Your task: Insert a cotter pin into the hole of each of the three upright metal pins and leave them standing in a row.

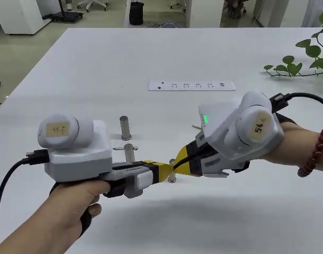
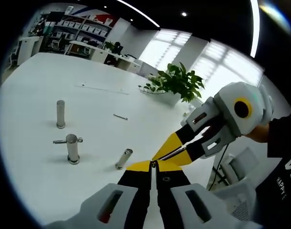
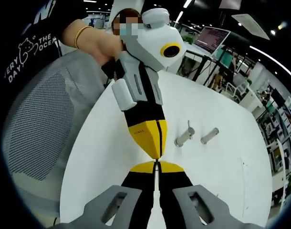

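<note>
Centre of the head view: the left tool (image 1: 162,170) and right tool (image 1: 180,159), both pressed together, meet tip to tip. The right apparently pinches a cotter pin (image 2: 173,151). Just below, a metal pin (image 2: 123,158) looks tilted on the surface (image 1: 151,53); a nudge could topple it.

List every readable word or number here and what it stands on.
"56": sticker on right gripper.
"44": label on left gripper.
"THE OCEA", "VERY DAY", "HAPPY": black shirt, cut off.
A mark after each number is unreadable.
Any print on the power strip is too small.
</note>
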`<state>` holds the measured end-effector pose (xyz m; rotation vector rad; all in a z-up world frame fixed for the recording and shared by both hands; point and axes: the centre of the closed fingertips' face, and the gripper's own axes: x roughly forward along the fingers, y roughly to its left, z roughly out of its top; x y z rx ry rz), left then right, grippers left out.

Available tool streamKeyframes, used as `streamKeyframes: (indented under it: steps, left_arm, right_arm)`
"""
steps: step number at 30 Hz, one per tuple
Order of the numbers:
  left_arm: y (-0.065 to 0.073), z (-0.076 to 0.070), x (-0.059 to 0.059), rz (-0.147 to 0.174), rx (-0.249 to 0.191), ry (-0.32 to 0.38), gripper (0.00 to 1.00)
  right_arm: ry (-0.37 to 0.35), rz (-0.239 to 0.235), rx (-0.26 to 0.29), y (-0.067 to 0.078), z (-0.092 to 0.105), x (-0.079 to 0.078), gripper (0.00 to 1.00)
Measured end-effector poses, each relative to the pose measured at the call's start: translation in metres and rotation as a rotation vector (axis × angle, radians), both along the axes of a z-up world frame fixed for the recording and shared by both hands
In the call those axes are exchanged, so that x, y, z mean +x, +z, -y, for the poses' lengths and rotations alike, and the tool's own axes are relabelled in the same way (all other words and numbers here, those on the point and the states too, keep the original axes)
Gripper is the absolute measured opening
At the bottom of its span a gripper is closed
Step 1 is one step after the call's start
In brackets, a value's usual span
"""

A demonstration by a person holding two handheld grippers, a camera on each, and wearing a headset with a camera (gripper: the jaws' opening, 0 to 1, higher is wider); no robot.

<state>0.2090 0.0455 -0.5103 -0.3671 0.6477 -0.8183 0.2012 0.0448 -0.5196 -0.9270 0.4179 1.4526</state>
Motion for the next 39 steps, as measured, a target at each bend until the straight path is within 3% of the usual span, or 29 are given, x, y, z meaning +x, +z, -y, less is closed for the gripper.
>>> streamKeyframes:
  steps: [3,8,14,24,33,39]
  left_arm:
    - [-0.0005,-0.001,-0.0011,-0.019,-0.013,0.008,0.0]
    - [-0.0003,-0.001,-0.0037,-0.007,-0.008,0.0,0.0]
    - [0.0022,-0.0005,-0.0022,0.078,0.03,-0.04,0.0]
    - [0.0041,0.0014,-0.0039,0.142,0.058,-0.086,0.0]
    - [0.0037,0.002,-0.0093,0.226,0.111,-0.156,0.0]
    - [0.0055,0.0007,-0.0073,0.274,0.119,-0.186,0.0]
  right_arm:
    - [0.002,-0.002,-0.001,-0.0002,-0.0006,-0.0009,0.0]
    - [0.004,-0.003,0.005,-0.0001,-0.0013,-0.0028,0.0]
    - [-0.017,-0.019,0.027,0.0019,-0.001,-0.0016,0.0]
    - [-0.067,-0.047,0.055,0.003,0.002,0.0026,0.0]
    - [-0.116,-0.152,0.106,0.0028,0.0039,-0.0001,0.0]
    - [-0.132,-0.203,0.12,0.0001,0.0042,-0.0029,0.01]
